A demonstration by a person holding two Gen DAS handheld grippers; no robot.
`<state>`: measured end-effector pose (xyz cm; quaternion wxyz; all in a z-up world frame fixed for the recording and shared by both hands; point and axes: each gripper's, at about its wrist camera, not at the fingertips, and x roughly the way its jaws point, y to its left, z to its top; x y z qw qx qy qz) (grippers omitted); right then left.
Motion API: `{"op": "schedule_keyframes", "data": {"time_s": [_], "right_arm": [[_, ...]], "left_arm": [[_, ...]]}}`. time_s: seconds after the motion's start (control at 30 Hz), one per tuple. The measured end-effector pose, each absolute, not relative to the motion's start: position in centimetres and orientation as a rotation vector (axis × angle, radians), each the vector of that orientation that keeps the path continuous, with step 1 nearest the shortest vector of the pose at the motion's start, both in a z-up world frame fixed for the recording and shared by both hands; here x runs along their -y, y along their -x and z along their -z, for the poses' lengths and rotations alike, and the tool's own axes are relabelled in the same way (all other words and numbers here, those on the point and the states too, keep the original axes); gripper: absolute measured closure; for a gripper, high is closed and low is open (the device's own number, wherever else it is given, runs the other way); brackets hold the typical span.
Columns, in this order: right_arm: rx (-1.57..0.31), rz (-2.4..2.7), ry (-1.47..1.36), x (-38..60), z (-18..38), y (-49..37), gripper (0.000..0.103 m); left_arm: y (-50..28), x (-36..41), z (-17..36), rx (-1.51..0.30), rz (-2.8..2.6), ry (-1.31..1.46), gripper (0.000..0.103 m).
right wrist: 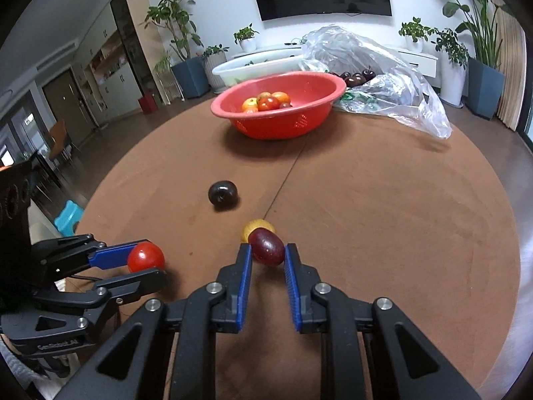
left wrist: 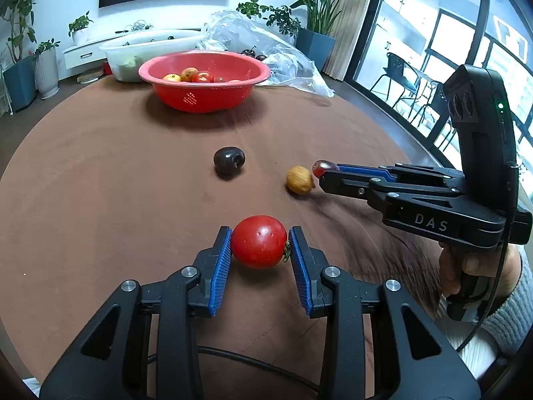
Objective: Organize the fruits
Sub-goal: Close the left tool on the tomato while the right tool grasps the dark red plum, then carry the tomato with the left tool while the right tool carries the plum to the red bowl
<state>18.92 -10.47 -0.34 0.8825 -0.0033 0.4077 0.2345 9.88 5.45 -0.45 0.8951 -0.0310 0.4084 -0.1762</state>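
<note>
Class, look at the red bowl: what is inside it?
Inside the red bowl lie a few red and orange fruits, bunched together. Its near wall hides the bottom, so an exact count is impossible.

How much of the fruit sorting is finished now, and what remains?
Done: several fruits already lie in the red basin. In hand: the left gripper holds a red tomato, and the right gripper is shut on a dark red grape. Left on the table: a dark plum and a small yellow fruit.
</note>
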Motion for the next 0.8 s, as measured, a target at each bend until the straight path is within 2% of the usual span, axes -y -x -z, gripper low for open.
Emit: {"op": "schedule_keyframes", "data": {"time_s": [0.8], "right_arm": [[-0.842,-0.549,-0.167,11.2,-0.9,-20.0,0.081]], "left_arm": [[-12.0,-6.8,-1.1,-0.831,0.359,0.065,0.071]]}}
